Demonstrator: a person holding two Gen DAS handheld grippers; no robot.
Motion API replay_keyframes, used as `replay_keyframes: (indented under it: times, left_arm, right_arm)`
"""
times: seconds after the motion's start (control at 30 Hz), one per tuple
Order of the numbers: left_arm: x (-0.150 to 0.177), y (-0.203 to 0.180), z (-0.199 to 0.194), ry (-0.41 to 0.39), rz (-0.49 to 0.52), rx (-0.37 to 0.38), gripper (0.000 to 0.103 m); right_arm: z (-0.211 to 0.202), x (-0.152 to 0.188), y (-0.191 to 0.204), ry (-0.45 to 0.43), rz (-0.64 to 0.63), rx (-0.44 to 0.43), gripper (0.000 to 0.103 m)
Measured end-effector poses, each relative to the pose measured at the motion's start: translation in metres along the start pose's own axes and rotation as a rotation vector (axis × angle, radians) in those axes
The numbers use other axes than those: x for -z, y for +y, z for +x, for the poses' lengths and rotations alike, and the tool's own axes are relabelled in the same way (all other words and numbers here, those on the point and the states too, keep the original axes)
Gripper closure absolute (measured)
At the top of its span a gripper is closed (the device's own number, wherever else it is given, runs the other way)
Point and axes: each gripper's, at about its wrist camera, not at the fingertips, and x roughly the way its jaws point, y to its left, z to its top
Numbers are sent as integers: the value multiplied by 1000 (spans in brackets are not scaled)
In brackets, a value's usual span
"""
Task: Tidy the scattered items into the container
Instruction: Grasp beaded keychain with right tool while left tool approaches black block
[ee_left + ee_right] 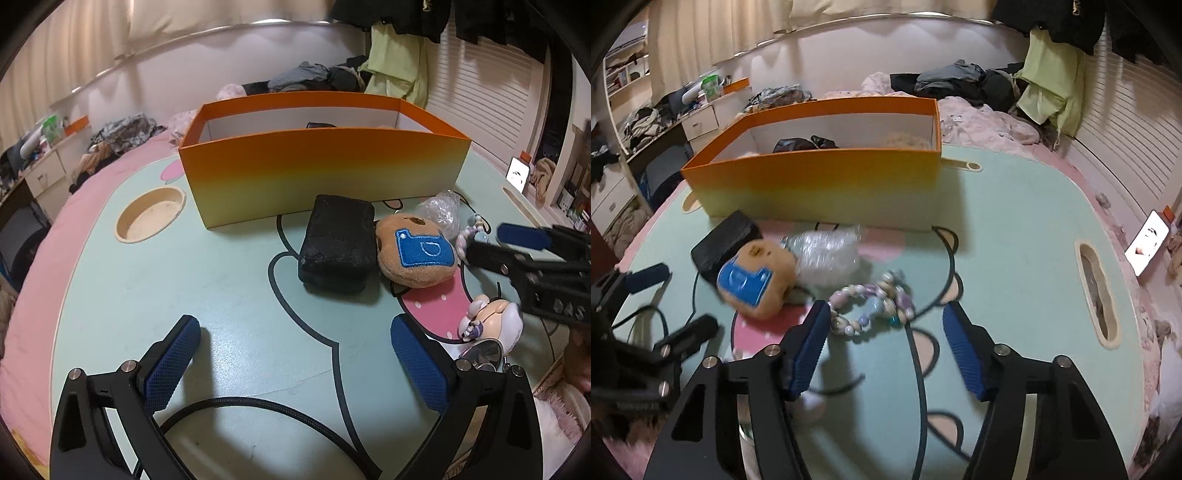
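1. The orange container [325, 177] stands at the far side of the worktop [184, 295], open top up; dark things already lie inside, so the task appears partly done.
2. Still scattered just before its near wall: a black pouch [338, 243], touching it a brown plush [415, 254], a clear plastic wrap [827, 254], a bead bracelet [870, 308] and a small figure keychain [493, 319].
3. The left gripper [295, 363], fingers spread wide and empty, faces the pouch from short of it, probably its next pick.
4. The right gripper [882, 350], fingers partly open, holds nothing; the bracelet lies just beyond the fingertips.
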Motion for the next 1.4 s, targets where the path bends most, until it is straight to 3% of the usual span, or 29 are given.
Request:
replay_keyframes:
  times: [0.1, 0.13, 0.17, 0.2, 0.47, 0.57, 0.7, 0.87, 1.07, 1.3, 1.4]
  left_arm:
    - [0, 0, 0, 0, 0, -1, 0]
    - [0, 1, 0, 0, 0, -1, 0]
    - [0, 0, 0, 0, -1, -1, 0]
    - [0, 1, 0, 0, -1, -1, 0]
    - [-2, -2, -5, -13, -2, -14, 0]
    - [-8, 5, -16, -65, -52, 41, 0]
    - [-28, 12, -16, -46, -97, 115, 1]
    - [-48, 16, 0, 10, -122, 141, 36]
    - [-53, 18, 17, 50, -159, 243, 37]
    - [-55, 13, 19, 43, -192, 276, 37]
    - [-54, 11, 25, 55, -184, 254, 37]
  right_arm:
    - [4, -2, 5, 0, -19, 11, 53]
    - [4, -1, 8, -13, -36, 7, 65]
    - [3, 1, 9, -24, -45, -11, 85]
    - [1, 4, 9, -29, -44, -28, 86]
    - [-20, 10, -8, -135, 51, -114, 86]
    - [-29, 11, -12, -174, 69, -130, 86]
    - [-28, 11, -8, -169, 73, -139, 86]
    - [-26, 11, -5, -161, 73, -144, 86]
    - [-22, 14, -11, -138, 93, -150, 86]
    - [-23, 15, -11, -143, 91, -153, 86]
    - [-22, 16, -11, -136, 95, -159, 86]
